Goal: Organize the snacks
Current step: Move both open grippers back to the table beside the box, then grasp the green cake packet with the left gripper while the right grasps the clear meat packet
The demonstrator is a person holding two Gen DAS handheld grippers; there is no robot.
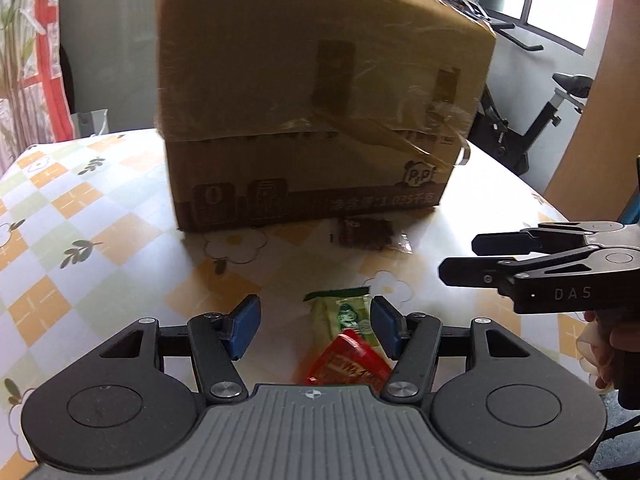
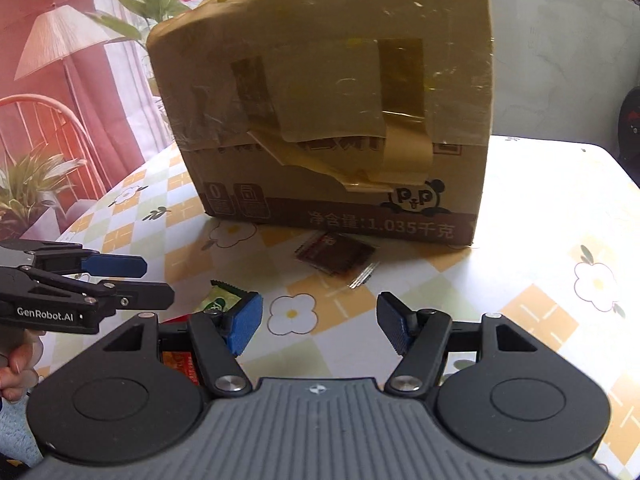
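Observation:
A taped cardboard box (image 1: 312,120) (image 2: 332,120) stands upright on the table. In front of it lies a dark brown snack packet (image 1: 366,234) (image 2: 334,254). Nearer, a green-and-yellow packet (image 1: 344,314) (image 2: 222,302) and a red packet (image 1: 348,364) (image 2: 180,362) lie on the tablecloth. My left gripper (image 1: 316,328) (image 2: 158,282) is open above these two packets, which show between its blue pads without touching them. My right gripper (image 2: 318,326) (image 1: 456,258) is open over bare tablecloth, nothing between its fingers.
The table (image 1: 80,220) (image 2: 540,220) carries a yellow, green and white checked cloth with flowers. An exercise bike (image 1: 560,100) stands behind the table on the right in the left wrist view. A person's hands (image 1: 604,348) (image 2: 18,364) hold the gripper handles.

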